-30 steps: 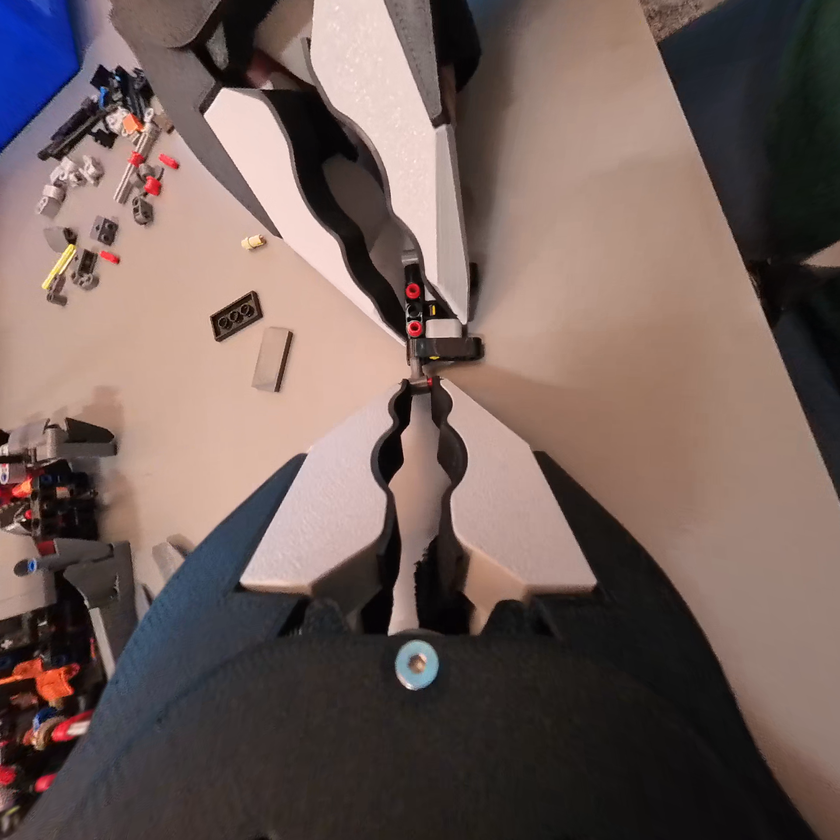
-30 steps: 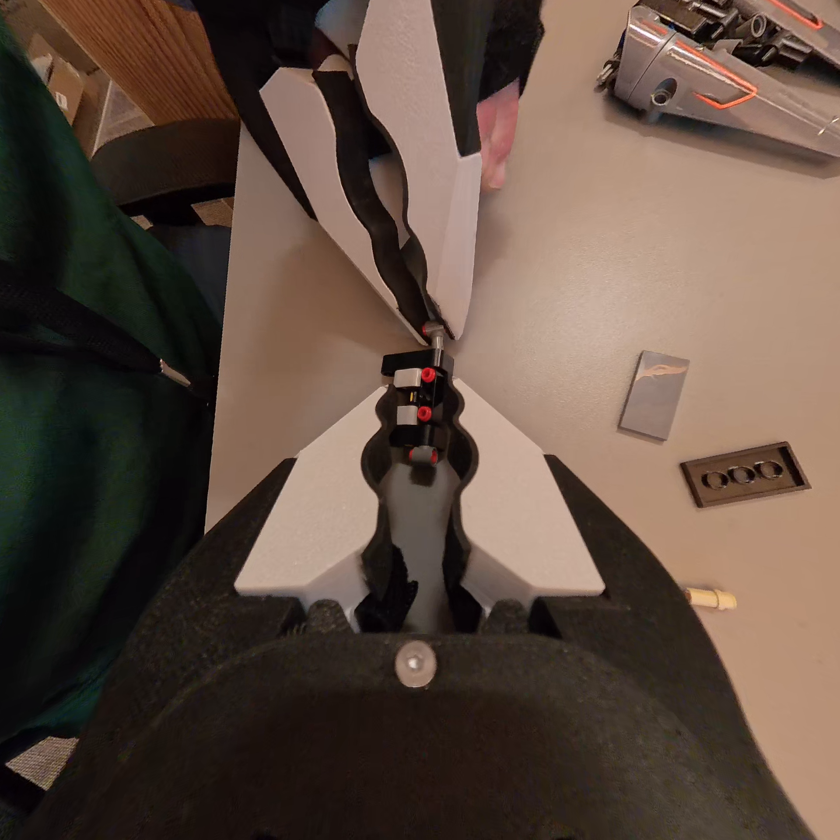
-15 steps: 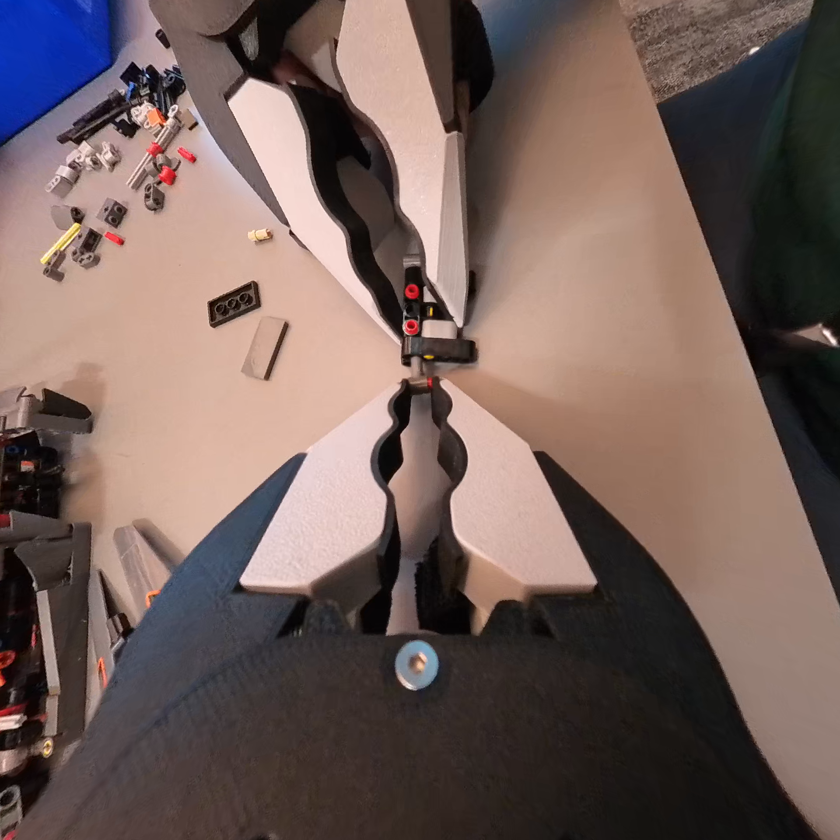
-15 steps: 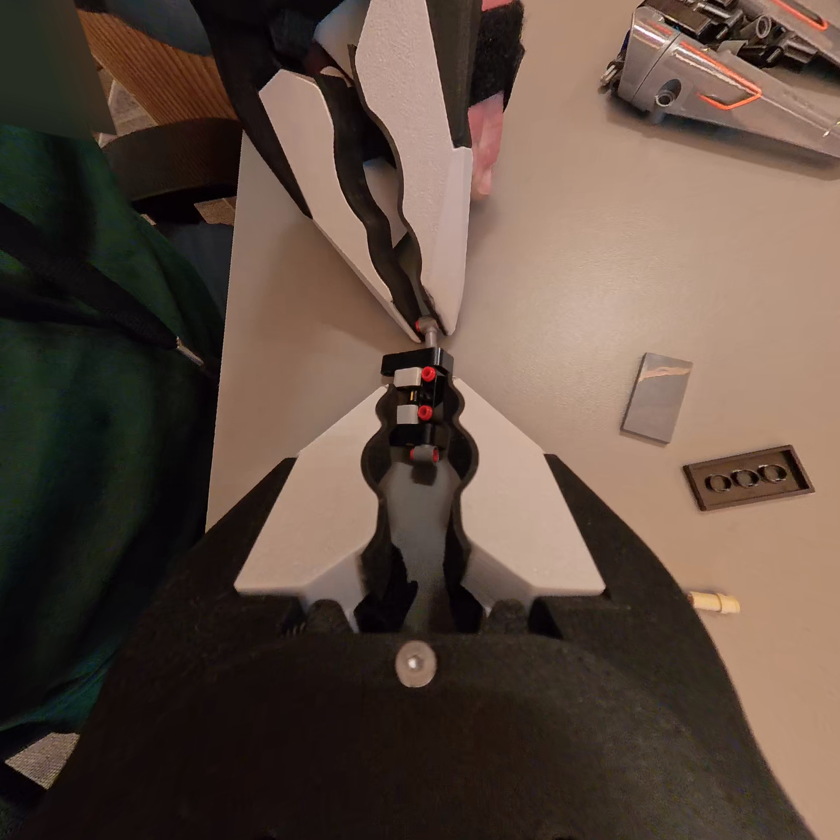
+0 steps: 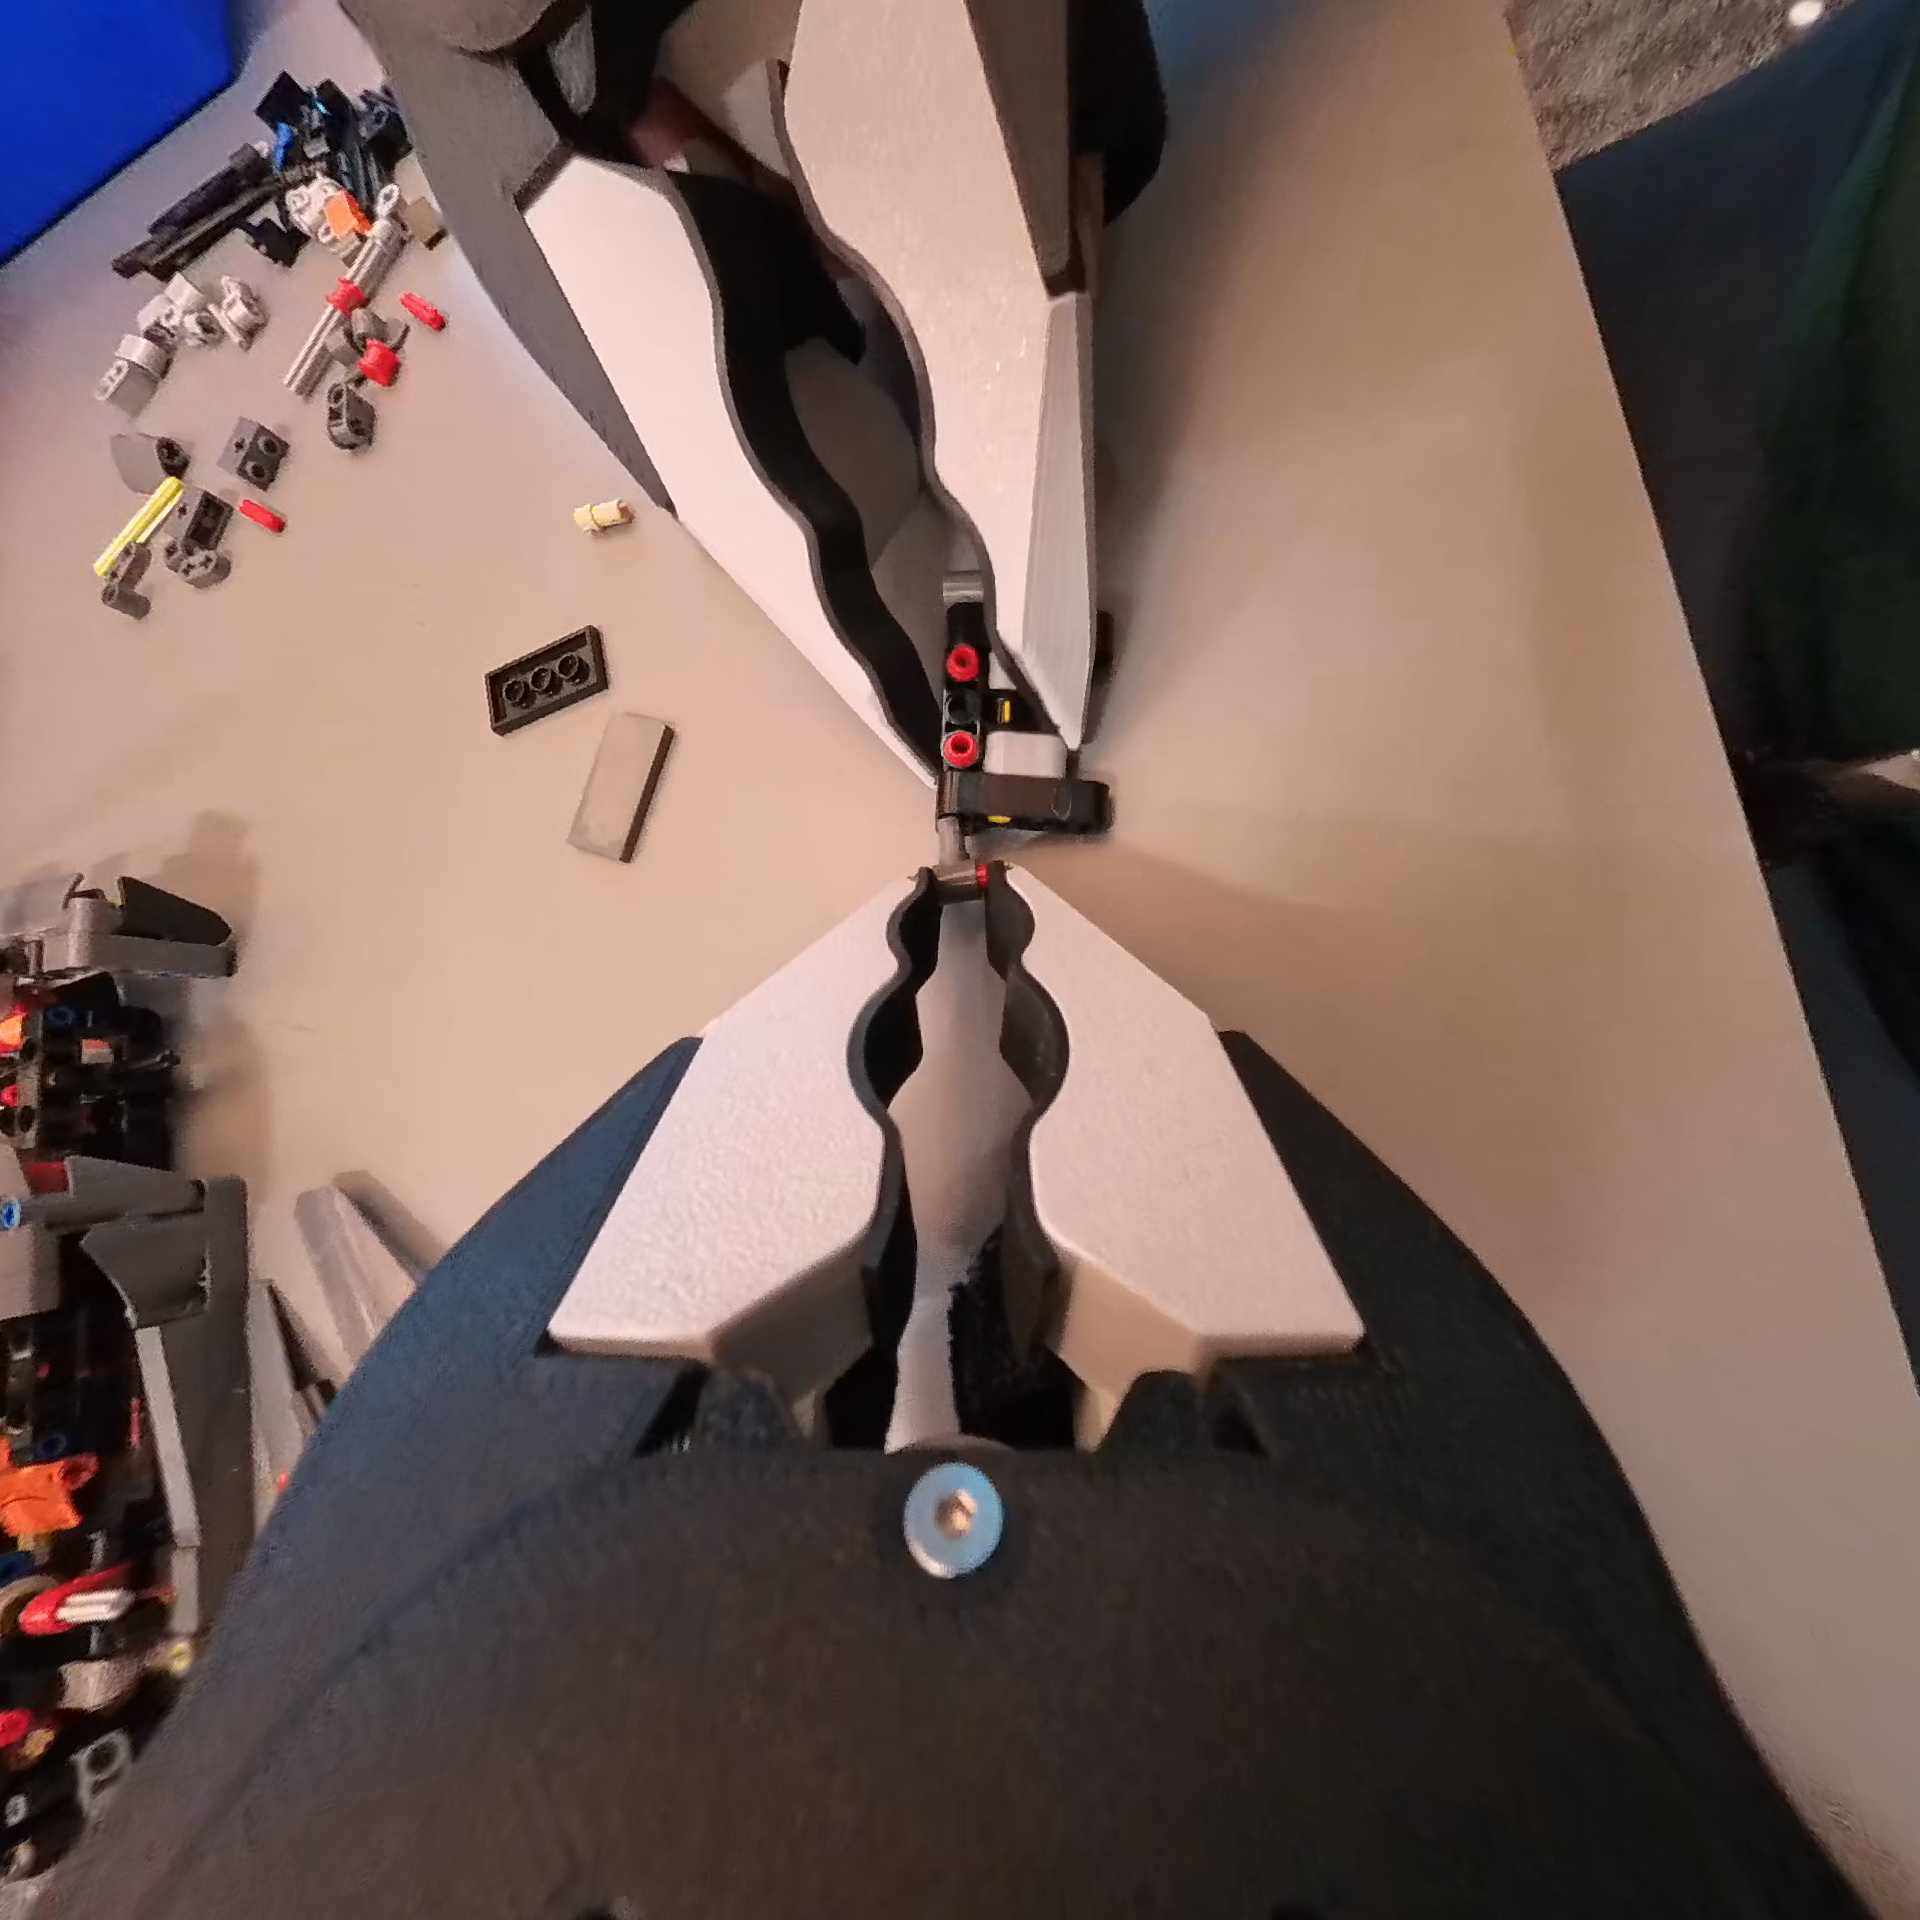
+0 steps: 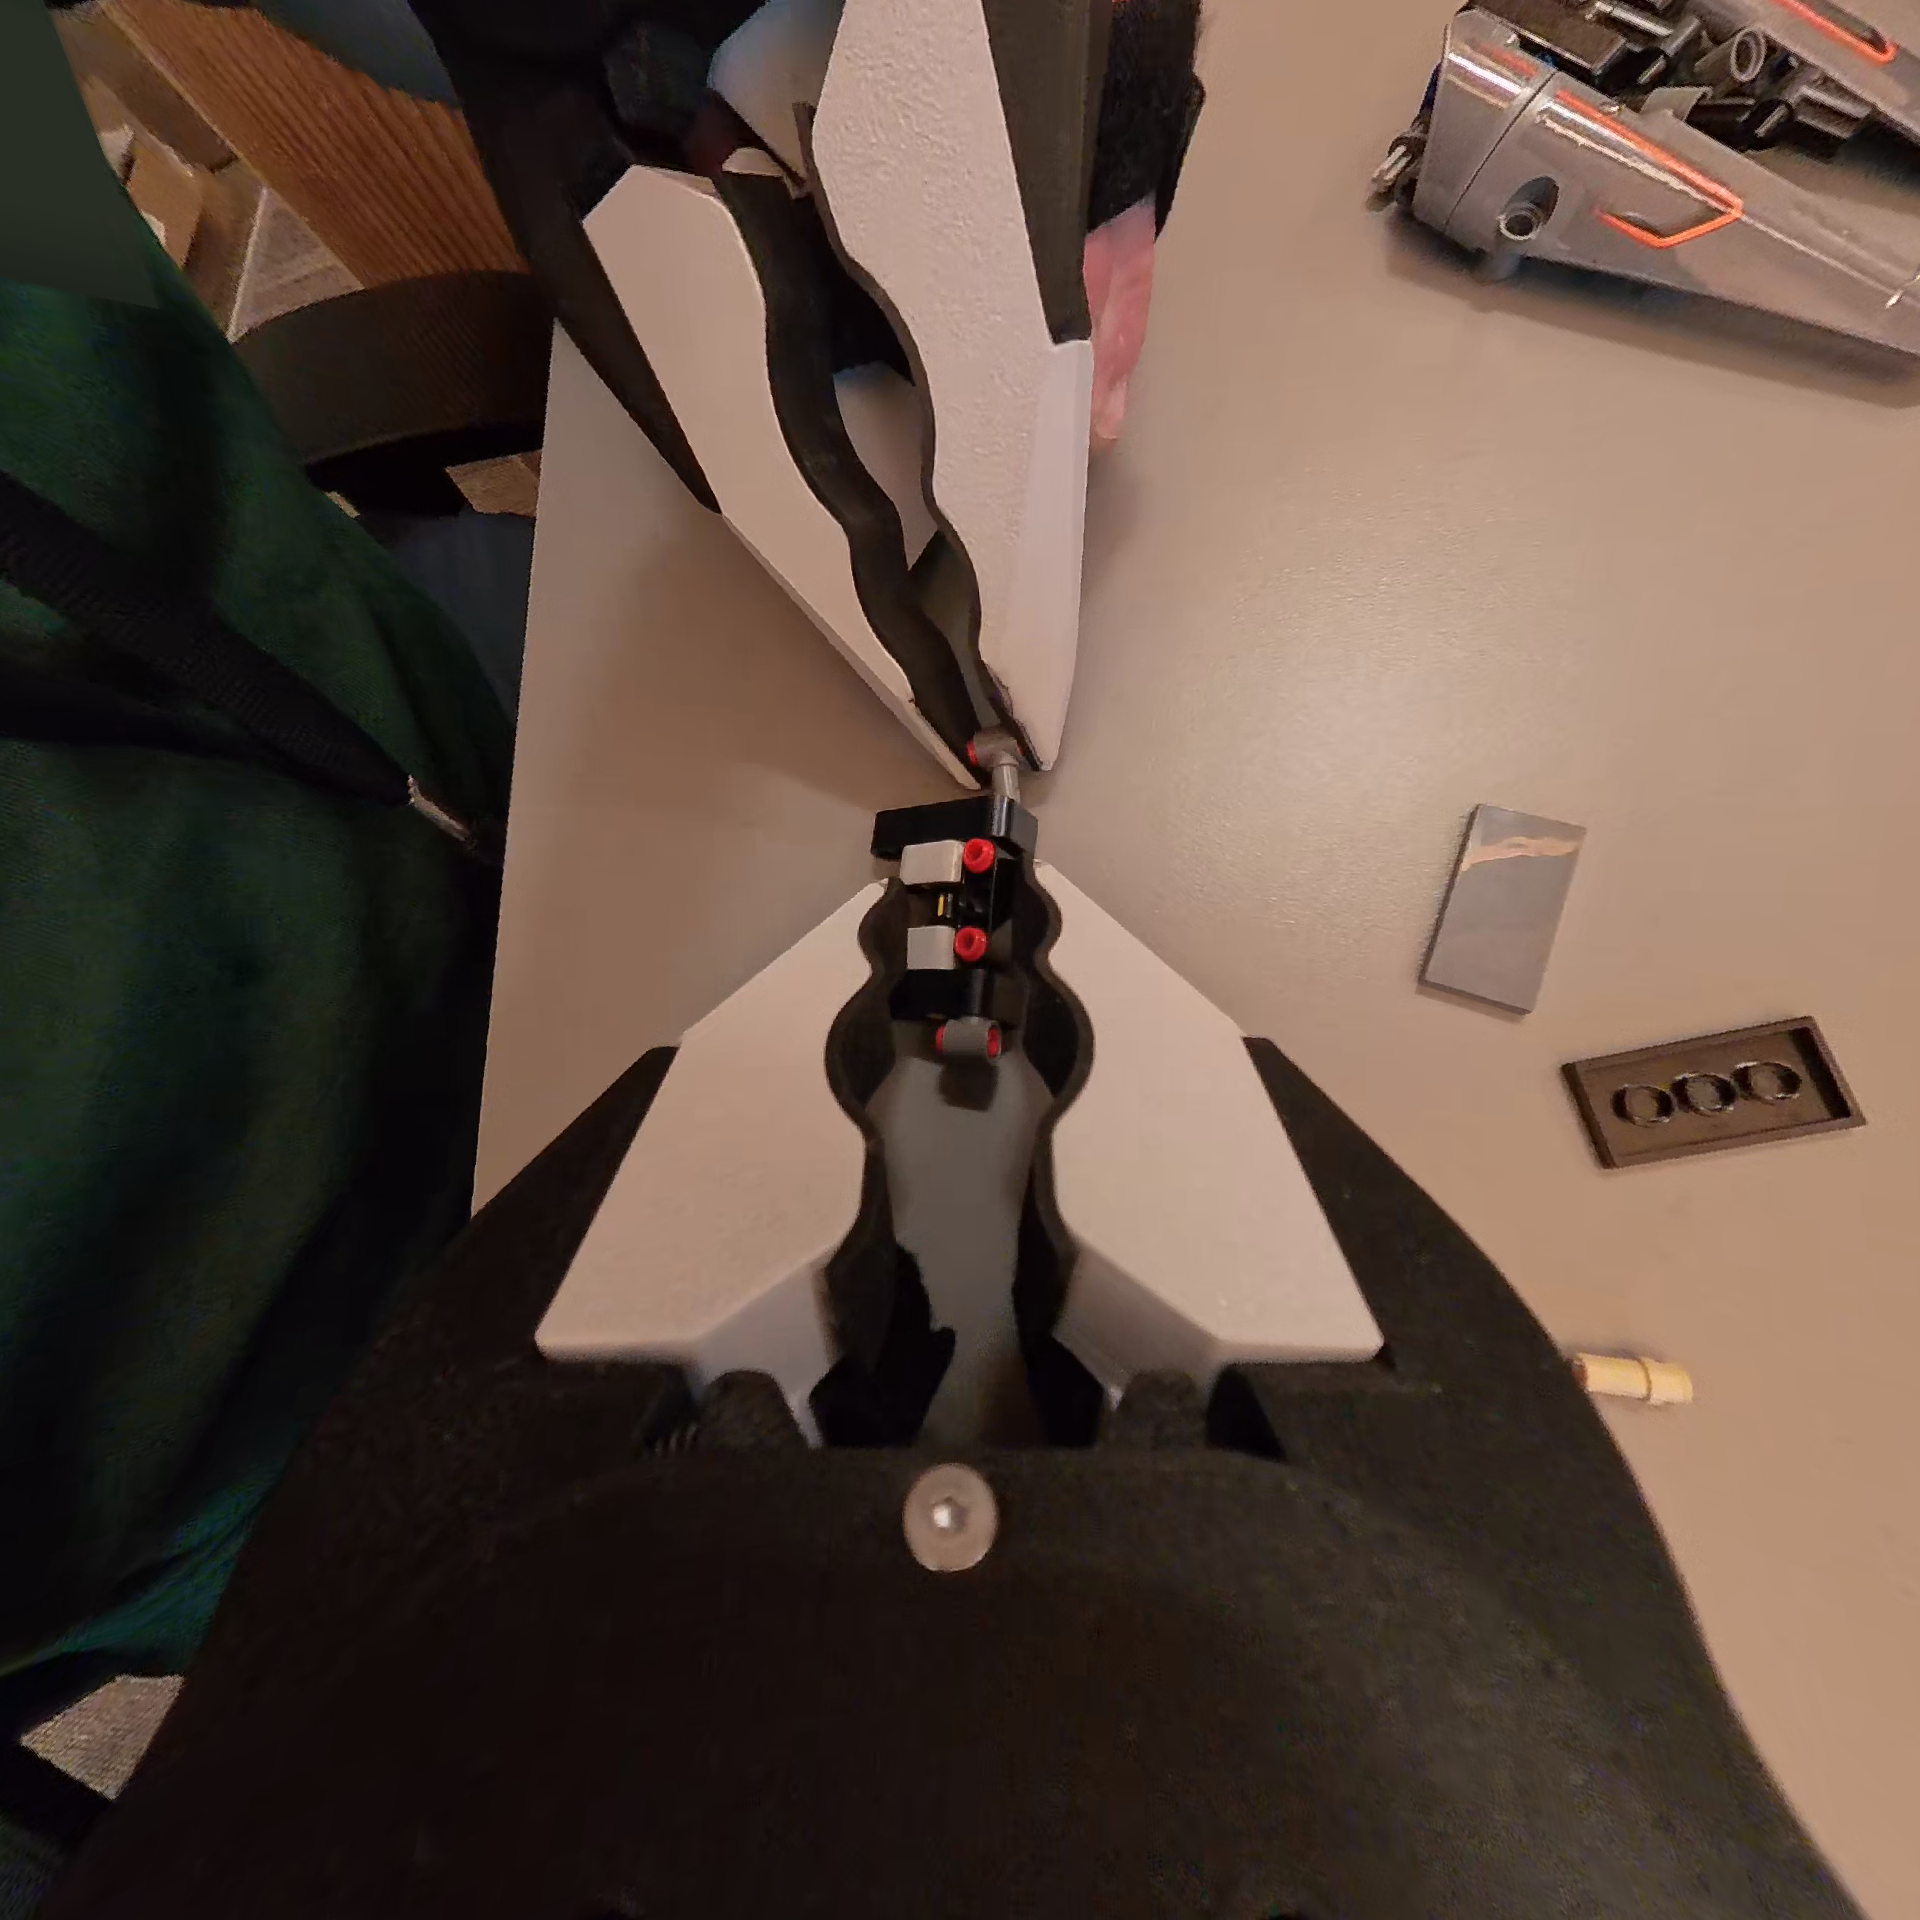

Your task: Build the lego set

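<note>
Two hand-held grippers are meeting tip to tip above the tan surface (image 5: 1299, 520), and the small black lego assembly (image 6: 961, 914) between them is serving as the landmark. The right hand-held gripper (image 6: 961, 894) is clamping narrowly on that assembly (image 5: 987, 727), whose red pins and light grey blocks are showing between its fingers. A black beam (image 6: 951, 826) is crossing the assembly's far end, just past the right fingertips. A thin grey axle (image 6: 1003, 774) is sticking out from that beam toward the left hand-held gripper (image 5: 961, 883). The left one is pinching nearly closed on a small grey piece with red ends (image 5: 964, 881) at the axle's tip; whether axle and piece are fully seated cannot be told.

Beside the assembly, toward the middle of the surface, a grey tile (image 6: 1501, 904) is lying flat, with a black plate (image 6: 1709, 1091) just past it, underside up. A tan pin (image 6: 1636, 1382) is lying farther from the assembly than the plate. Well apart from the assembly, a grey model with orange lines (image 6: 1662, 177) is sitting on the surface. Loose parts (image 5: 229, 364) are lying scattered far from the assembly, near something blue (image 5: 94, 94). A person's green garment (image 6: 208, 831) is showing off the surface's edge, on the side of the assembly away from the tile.
</note>
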The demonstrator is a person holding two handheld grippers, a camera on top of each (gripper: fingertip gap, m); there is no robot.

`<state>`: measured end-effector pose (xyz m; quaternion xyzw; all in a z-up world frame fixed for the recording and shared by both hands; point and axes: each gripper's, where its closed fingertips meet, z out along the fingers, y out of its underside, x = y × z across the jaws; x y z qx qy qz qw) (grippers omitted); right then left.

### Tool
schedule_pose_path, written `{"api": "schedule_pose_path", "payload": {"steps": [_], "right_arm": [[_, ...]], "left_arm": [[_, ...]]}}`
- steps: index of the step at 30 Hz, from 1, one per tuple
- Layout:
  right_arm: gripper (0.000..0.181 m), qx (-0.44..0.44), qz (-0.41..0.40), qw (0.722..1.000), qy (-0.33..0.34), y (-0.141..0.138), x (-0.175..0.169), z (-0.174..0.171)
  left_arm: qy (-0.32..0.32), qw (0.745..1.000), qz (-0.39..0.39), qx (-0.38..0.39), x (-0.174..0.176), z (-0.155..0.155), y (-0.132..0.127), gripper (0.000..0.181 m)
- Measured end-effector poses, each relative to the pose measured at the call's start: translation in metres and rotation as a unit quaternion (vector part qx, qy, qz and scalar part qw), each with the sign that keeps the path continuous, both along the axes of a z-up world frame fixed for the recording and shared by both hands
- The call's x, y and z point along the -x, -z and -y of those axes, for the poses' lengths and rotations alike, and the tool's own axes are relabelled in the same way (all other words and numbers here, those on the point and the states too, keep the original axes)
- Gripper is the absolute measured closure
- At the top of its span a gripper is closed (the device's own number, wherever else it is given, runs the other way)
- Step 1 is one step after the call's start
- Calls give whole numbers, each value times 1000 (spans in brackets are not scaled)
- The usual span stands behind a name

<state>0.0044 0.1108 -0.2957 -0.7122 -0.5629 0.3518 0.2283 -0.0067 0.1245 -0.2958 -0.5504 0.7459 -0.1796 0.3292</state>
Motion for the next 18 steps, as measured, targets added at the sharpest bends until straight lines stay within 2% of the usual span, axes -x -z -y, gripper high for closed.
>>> {"api": "schedule_pose_path", "payload": {"steps": [7, 11, 18], "right_arm": [[163, 0, 0, 1000, -1, 0, 0, 0], [163, 2, 0, 1000, -6, 0, 0, 1], [163, 3, 0, 1000, -7, 0, 0, 2]], "left_arm": [[12, 1000, 0, -6, -2, 2, -3, 174], [45, 998, 25, 29, -2, 4, -3, 174], [82, 996, 28, 27, -2, 3, 0, 174]]}}
